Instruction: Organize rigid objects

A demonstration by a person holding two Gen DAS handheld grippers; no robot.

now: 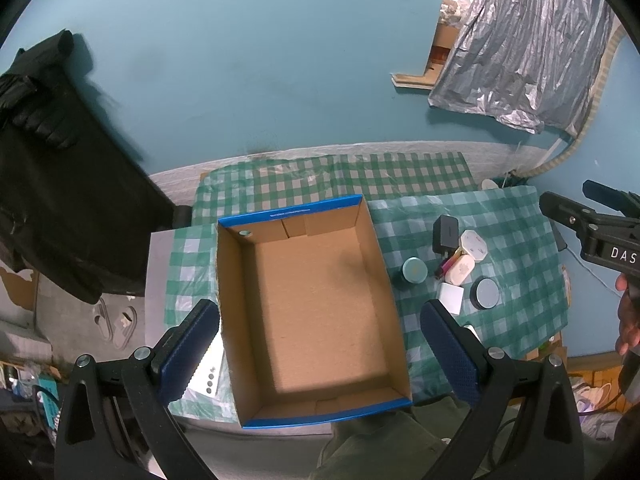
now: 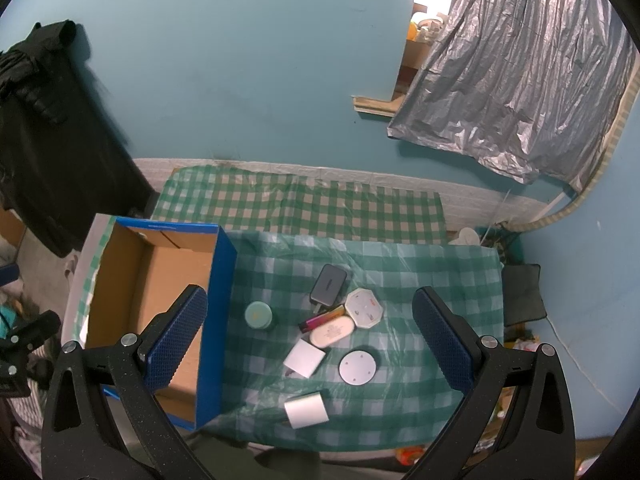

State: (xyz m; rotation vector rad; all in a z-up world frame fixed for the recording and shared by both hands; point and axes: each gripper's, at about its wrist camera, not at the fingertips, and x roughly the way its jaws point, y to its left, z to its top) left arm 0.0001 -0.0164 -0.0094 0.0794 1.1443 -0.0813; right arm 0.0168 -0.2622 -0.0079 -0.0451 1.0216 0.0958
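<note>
An empty cardboard box [image 1: 316, 312] with blue outer walls sits open-topped at the left of the checked tabletop [image 2: 420, 412], ready to take the small items clustered just to its right — a teal round tin [image 2: 259, 315], black charger [image 2: 329, 279], octagonal white case [image 2: 363, 307], oval case [image 2: 332, 331], lighter [image 2: 322, 318], grey round tin [image 2: 357, 366] and two white adapters [image 2: 305, 358]. The left gripper [image 1: 318, 352] hovers over the box, the right gripper [image 2: 320, 344] over the cluster — both with jaws spread wide, holding nothing, apparently before a first pick.

Blue-sided brown box [image 2: 216, 320]; green-white checked cloth [image 2: 420, 280]; teal jar [image 2: 259, 315] at the box's three o'clock; pink, perhaps yellow-tipped, lighter [image 2: 322, 319].
</note>
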